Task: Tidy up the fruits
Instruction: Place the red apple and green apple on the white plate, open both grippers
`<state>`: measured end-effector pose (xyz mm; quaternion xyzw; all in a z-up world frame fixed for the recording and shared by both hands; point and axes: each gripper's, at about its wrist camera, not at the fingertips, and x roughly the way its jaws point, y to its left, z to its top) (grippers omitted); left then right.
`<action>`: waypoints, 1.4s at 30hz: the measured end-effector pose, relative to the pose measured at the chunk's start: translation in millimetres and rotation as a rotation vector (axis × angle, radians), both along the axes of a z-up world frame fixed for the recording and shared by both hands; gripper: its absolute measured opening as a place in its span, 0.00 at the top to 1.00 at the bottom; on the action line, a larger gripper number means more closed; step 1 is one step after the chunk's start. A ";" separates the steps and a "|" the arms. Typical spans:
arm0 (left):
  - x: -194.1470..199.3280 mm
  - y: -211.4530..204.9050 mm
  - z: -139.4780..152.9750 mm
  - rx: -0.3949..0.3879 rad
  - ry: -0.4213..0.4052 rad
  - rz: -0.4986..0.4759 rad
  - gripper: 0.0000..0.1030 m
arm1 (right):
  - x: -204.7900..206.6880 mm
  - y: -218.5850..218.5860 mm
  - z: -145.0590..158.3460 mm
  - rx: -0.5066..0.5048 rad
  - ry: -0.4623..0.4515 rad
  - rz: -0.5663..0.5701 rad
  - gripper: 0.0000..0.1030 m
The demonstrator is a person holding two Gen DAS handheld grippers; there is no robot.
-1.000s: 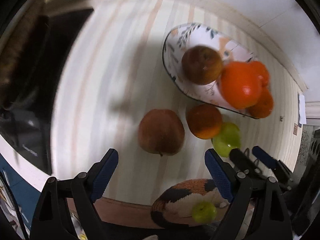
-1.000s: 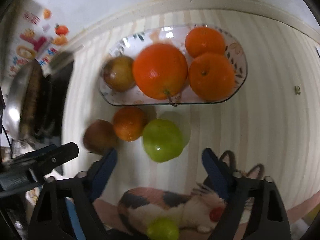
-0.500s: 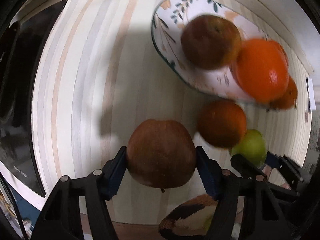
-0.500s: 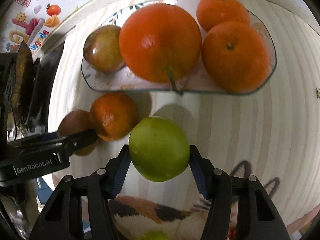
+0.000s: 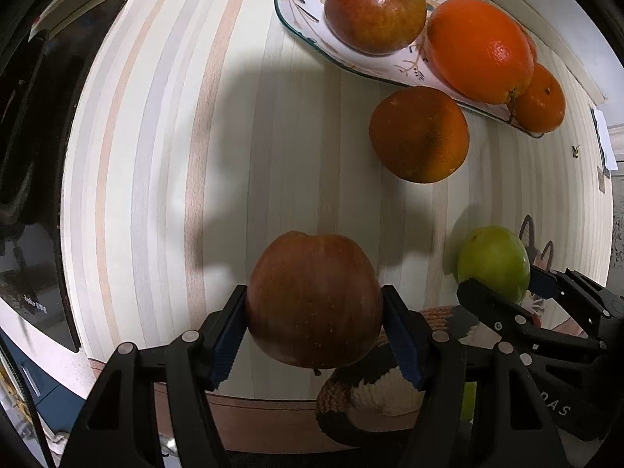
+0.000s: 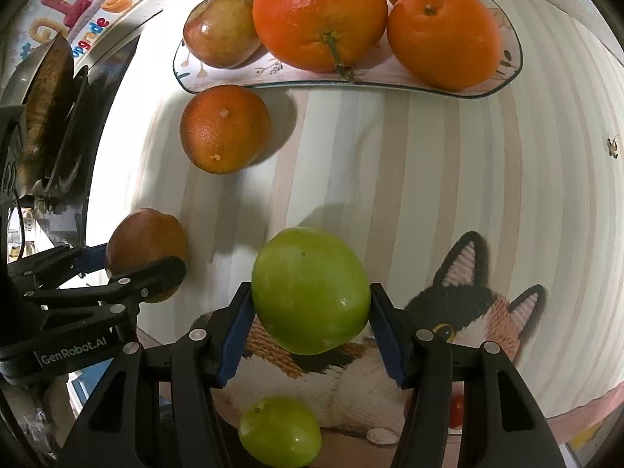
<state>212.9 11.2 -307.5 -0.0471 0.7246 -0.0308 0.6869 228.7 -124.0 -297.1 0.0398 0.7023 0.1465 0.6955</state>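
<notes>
My left gripper (image 5: 314, 335) is shut on a red-brown apple (image 5: 314, 300) and holds it above the striped tablecloth. My right gripper (image 6: 310, 319) is shut on a green apple (image 6: 310, 290), also lifted. Each gripper shows in the other view: the right one (image 5: 503, 288) with the green apple (image 5: 493, 261), the left one (image 6: 128, 269) with the red apple (image 6: 146, 245). A floral plate (image 6: 187, 74) at the back holds a red apple (image 6: 222, 29), a big orange (image 6: 319, 15) and two smaller oranges. One orange (image 6: 224, 128) lies on the cloth just in front of the plate.
A second small green fruit (image 6: 279, 431) lies low beside a cat-pattern cushion (image 6: 460, 312) below the table edge. A dark stove top (image 5: 27, 156) and a pan (image 6: 43, 105) are to the left. The wall runs behind the plate.
Both grippers closed on their apples and lifted them off the cloth. The orange on the cloth stayed put, and both cameras came closer to the plate.
</notes>
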 end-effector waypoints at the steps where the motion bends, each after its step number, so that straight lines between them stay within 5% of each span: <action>1: 0.8 4.9 -0.7 -0.001 0.001 0.002 0.38 | -1.4 -2.6 1.4 0.000 -0.005 0.001 0.41; 6: 11.9 19.0 6.0 -0.010 -0.004 0.017 0.38 | -1.1 -5.3 6.3 -0.019 -0.039 -0.020 0.41; 10: 22.6 23.8 38.2 -0.060 -0.047 0.030 0.38 | 4.0 -15.2 30.3 -0.002 -0.100 -0.050 0.41; 17: 79.5 26.2 124.9 -0.144 -0.204 0.017 0.38 | 50.1 -44.5 112.6 0.159 -0.198 -0.137 0.41; 21: 134.8 24.4 145.3 -0.127 -0.244 0.013 0.38 | 100.7 -51.6 141.4 0.168 -0.258 -0.160 0.41; 24: 170.5 24.5 134.8 -0.083 -0.227 0.006 0.38 | 147.5 -44.3 138.4 0.138 -0.264 -0.173 0.41; 29: 215.5 23.9 90.1 -0.099 -0.096 0.019 0.38 | 204.0 -39.6 102.6 0.140 -0.145 -0.204 0.41; 35: 240.1 20.2 45.2 -0.128 0.058 0.048 0.38 | 222.7 -31.5 61.2 0.087 -0.065 -0.167 0.41; 42: 248.3 9.0 30.6 -0.113 0.117 0.039 0.37 | 230.3 -28.4 41.9 0.105 -0.004 -0.137 0.35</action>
